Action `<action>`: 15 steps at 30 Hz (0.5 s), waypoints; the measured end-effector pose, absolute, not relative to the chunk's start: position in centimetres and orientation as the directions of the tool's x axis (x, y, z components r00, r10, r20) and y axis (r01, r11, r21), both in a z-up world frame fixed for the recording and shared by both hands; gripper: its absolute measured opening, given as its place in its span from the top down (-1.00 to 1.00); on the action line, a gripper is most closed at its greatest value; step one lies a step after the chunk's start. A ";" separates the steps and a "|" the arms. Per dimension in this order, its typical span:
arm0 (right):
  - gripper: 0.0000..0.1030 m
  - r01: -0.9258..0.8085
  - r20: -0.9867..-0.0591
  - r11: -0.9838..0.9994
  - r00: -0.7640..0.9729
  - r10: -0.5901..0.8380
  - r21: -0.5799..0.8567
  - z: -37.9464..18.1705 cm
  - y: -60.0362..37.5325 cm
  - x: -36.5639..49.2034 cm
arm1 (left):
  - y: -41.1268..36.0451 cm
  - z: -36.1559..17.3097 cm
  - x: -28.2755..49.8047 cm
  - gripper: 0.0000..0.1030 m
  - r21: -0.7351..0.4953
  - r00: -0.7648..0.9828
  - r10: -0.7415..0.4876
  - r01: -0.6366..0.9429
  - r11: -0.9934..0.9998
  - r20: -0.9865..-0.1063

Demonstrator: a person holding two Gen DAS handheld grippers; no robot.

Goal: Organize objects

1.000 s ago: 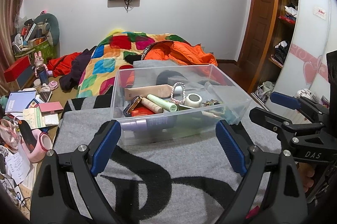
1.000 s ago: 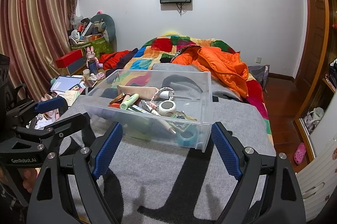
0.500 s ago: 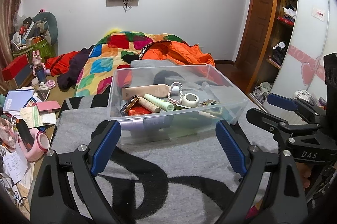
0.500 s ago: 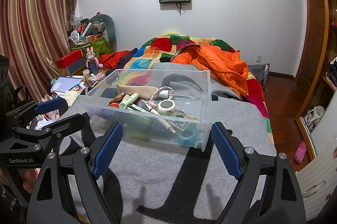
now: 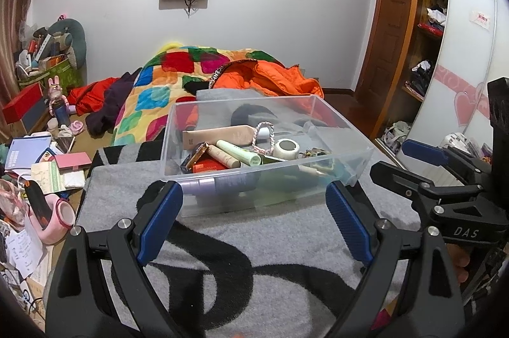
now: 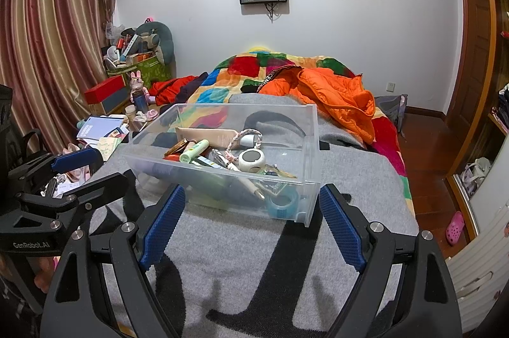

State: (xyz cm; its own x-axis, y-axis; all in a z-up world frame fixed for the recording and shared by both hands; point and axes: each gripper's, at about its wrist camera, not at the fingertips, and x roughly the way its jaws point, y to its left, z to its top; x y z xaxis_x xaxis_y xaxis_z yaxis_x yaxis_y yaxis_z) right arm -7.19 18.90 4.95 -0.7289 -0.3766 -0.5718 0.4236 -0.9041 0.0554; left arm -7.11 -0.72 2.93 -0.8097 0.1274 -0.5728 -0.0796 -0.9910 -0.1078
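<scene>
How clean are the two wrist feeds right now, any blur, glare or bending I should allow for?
Left wrist: sharp, evenly lit, no blur; fisheye bends the wardrobe and darkens the corners. Right wrist: equally sharp; curtain and door frame bow outward, and the tongs cast soft shadows on the grey blanket. The clear box shows only mild sheen.

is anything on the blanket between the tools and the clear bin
Nothing visible. Only bare grey blanket lies between the open left tool and the clear bin, and likewise in front of the open right tool.
</scene>
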 end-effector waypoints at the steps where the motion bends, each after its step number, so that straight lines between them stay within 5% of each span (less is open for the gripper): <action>1: -0.64 0.424 -0.572 -0.904 -0.729 -0.377 0.056 5.0 18.9 -7.2 | -0.7 2.9 -7.1 -0.79 -0.108 -0.808 0.127 -0.079 -0.991 -0.575; 15: -0.65 0.424 -0.579 -0.903 -0.720 -0.381 0.067 4.6 18.8 -7.1 | -0.3 2.9 -6.8 -0.79 -0.088 -0.813 0.130 -0.097 -0.991 -0.567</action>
